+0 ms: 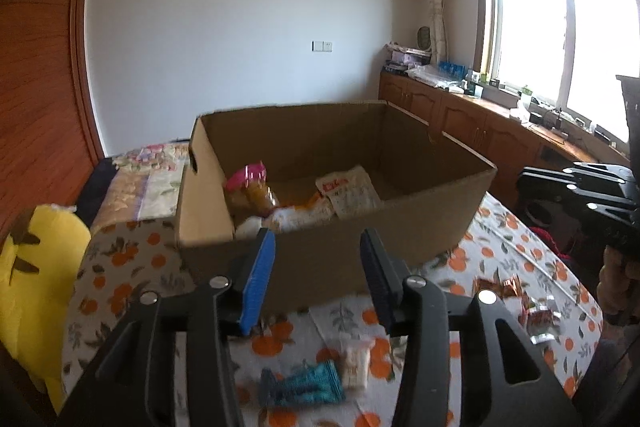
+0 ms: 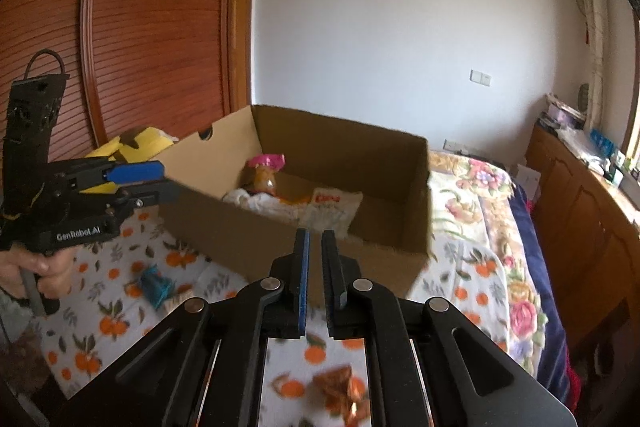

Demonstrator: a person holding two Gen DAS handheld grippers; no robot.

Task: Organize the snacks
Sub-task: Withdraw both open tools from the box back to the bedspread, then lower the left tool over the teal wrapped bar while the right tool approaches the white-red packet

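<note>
- We are holding the left gripper [image 1: 316, 267] in front of the cardboard box [image 1: 400, 231], its blue-padded fingers [image 1: 260, 267] spread apart with nothing between them.
- We are keeping the right gripper [image 2: 315, 267] with its fingers nearly pressed together, only a slim gap showing and nothing pinched in it.
- Several snacks are already lying in the box: a pink-topped bag [image 1: 250, 187] and a white printed packet [image 1: 352, 195]. Others are still waiting on the orange-patterned cloth [image 1: 132, 259]: a teal wrapped snack [image 1: 300, 385] with a small pale packet [image 1: 356, 367] just beside it, and reddish-brown wrapped sweets [image 2: 340, 387].
- We are judging that the teal snack and pale packet, lying so near each other, could be caught together or one nudged away if the left fingers are coming down off-centre.
- We are also risking bumping the near wall of the box, since both grippers are sitting close to it, and a knock could shift the light carton on the cloth.
- The thin sweet wrappers are looking slippery and flat; nearly closed fingers would be sliding over them rather than gripping.
- The left wrist view is showing the window, the cabinets and the scattered sweets at the right side of the cloth; the right wrist view is hiding those.
- The right wrist view is showing the hand [image 2: 36, 267] holding the left gripper, and the bed beyond the box.
</note>
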